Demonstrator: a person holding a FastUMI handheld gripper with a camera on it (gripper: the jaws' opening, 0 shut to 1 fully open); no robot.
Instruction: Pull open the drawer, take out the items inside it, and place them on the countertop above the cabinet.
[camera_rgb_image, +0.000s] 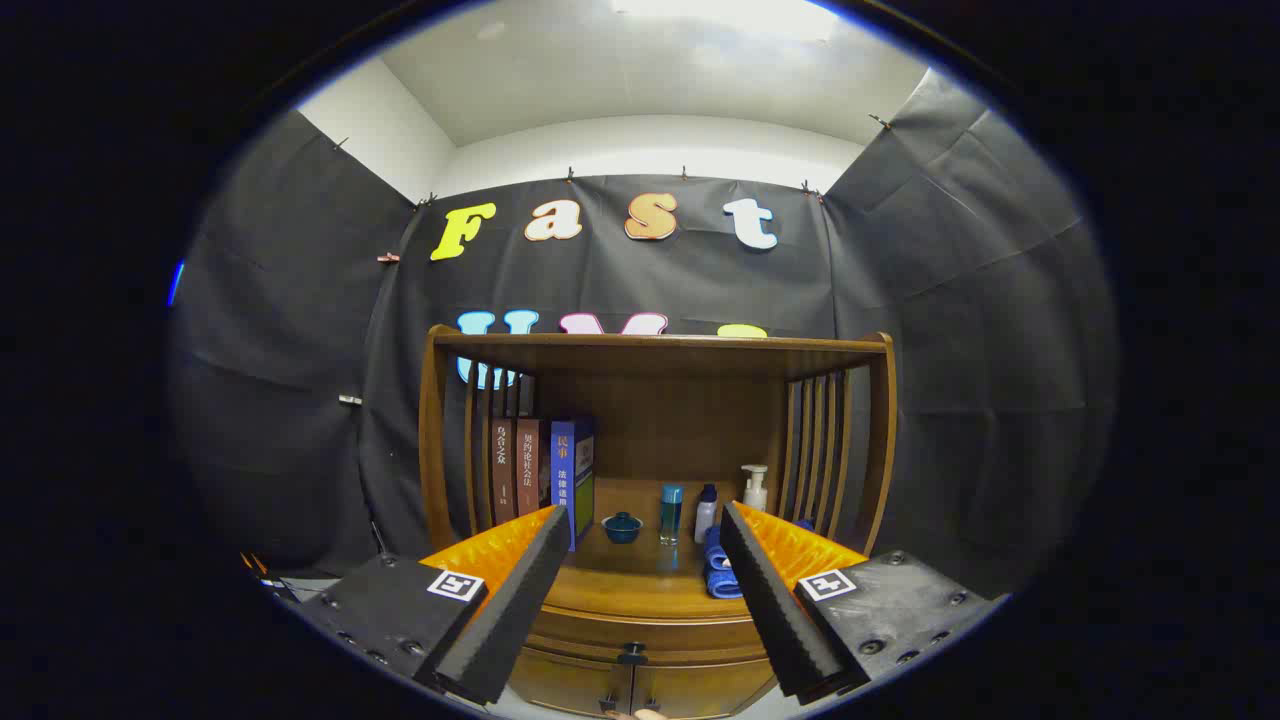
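Holding my claw (640, 560) spread wide, pinching nothing. The wooden drawer (640, 625) sits closed, its dark knob (631, 657) near, between my fingers

The gripper (635, 545) stood with its fingers spread wide, nothing between the pads. Beyond them stood the cabinet (655, 420). On its countertop (640, 575), a row of books (540, 475) stood upright behind the left finger. A small bowl (621, 527), two bottles (671, 513) and a pump dispenser (755, 488) stood between the fingers, farther back. A folded towel (716, 570) lay beside the right finger. The drawer (640, 640) sat shut below the countertop, between the fingertips.
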